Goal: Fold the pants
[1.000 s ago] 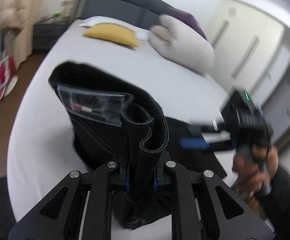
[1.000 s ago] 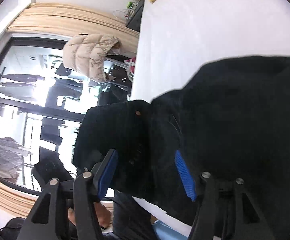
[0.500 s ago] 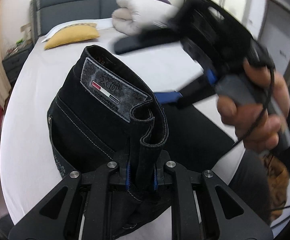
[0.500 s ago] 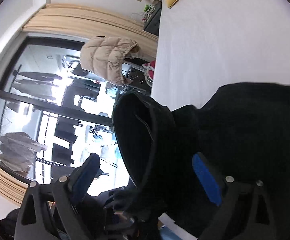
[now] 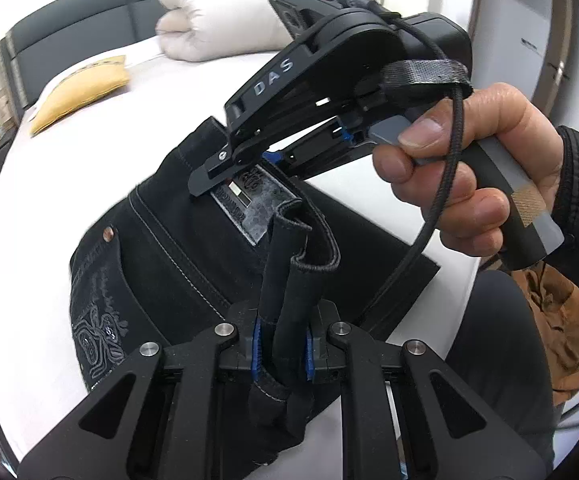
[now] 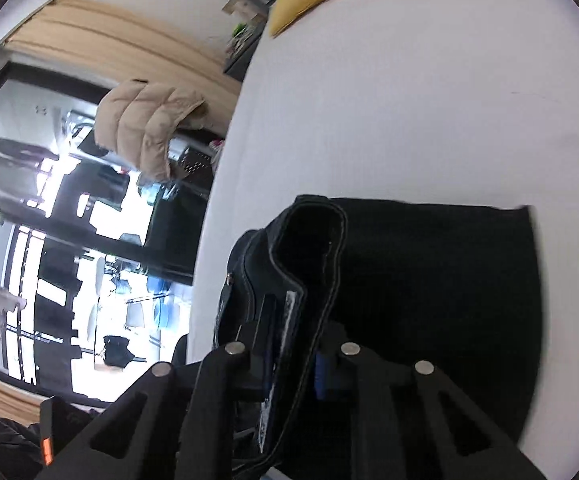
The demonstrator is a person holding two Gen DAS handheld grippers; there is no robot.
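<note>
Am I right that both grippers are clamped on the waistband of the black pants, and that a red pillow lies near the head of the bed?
Not quite: the pillow is yellow, as the left wrist view shows. The left gripper and right gripper do clamp the waistband of the black pants.

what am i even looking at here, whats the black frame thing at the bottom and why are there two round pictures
Nobody here is a robot: a person holds a hand-operated claw in each hand, and each claw carries a wide-angle camera looking along its fingers, hence two round pictures. The black frame at the bottom of each is that claw's own linkage.

In the left-hand picture, the left claw is clamped on the waistband of black pants lying on a white bed. The person's right hand holds the right claw, which grips the waistband near the leather patch.

The other picture looks from the right claw, whose jaws have just closed on that waistband. A yellow pillow and a rolled duvet lie further up the bed.
</note>
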